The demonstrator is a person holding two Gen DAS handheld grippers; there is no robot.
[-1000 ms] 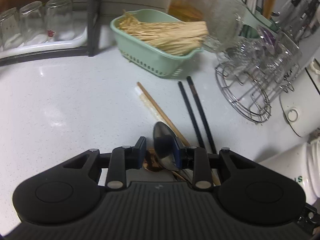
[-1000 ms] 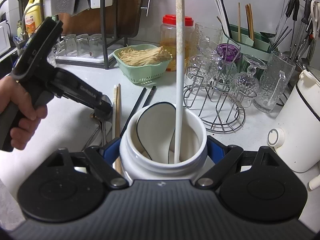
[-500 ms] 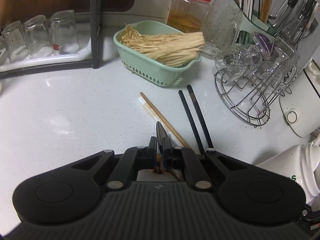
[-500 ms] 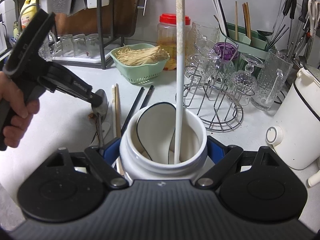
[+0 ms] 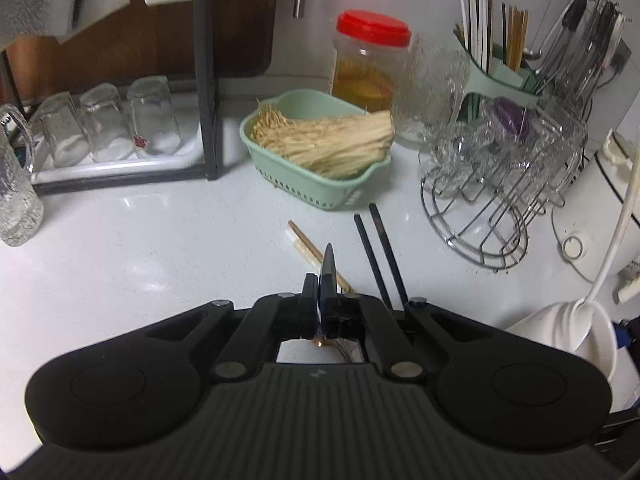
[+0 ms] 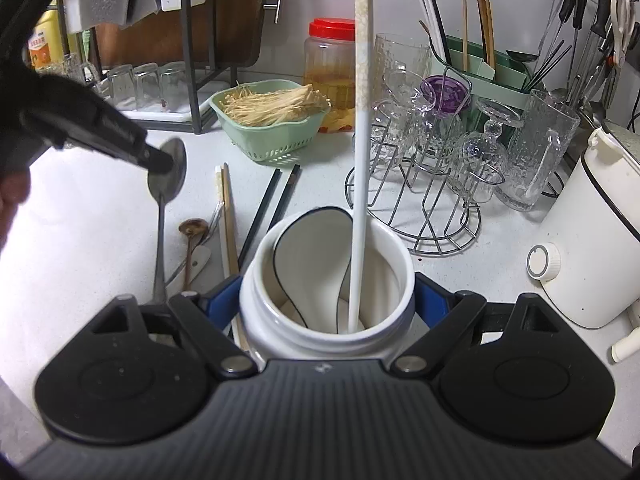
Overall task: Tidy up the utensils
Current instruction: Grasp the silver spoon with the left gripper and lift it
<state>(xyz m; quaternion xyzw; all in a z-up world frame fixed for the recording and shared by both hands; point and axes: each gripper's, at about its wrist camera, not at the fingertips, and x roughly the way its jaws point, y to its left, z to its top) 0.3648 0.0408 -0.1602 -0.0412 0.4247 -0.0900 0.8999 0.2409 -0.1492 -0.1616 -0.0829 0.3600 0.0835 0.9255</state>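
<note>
Since a sec ago: left gripper [image 5: 320, 280] fingers gone from part-open to clamped tight on bowl of long-handled steel spoon [image 6: 166, 176], seen edge-on in left wrist view. Spoon now lifted clear of white worktop [image 5: 140, 248], handle hanging down toward near edge, bowl up by the fingers. Earlier lay flat among the loose utensils. Meaning for task: pick done, spoon likely bound next for the holder jar; carry and drop-in not yet done.

Right gripper [image 6: 326, 300] unchanged, fingers at mid spread, pressed on both sides of white ceramic holder jar [image 6: 326, 320], near centre. Inside jar: white ceramic soup spoon w/ dark rim [image 6: 316, 256] leaning left, plus long white ceramic-handled utensil [image 6: 360, 140] standing nearly upright.

Left on worktop, just left of jar: pair of pale wooden chopsticks [image 6: 226, 208], pair of black chopsticks [image 6: 276, 204], small brown-bowled spoon [image 6: 192, 228] w/ other small pieces.

Other containers: mint-green plastic basket [image 5: 312, 176] w/ pale noodle-like strands, far centre; red-lidded clear jar [image 5: 368, 64] w/ amber contents behind it; wire rack [image 5: 500, 184] of glassware far right; green caddy [image 6: 492, 76] w/ upright chopsticks.
</note>
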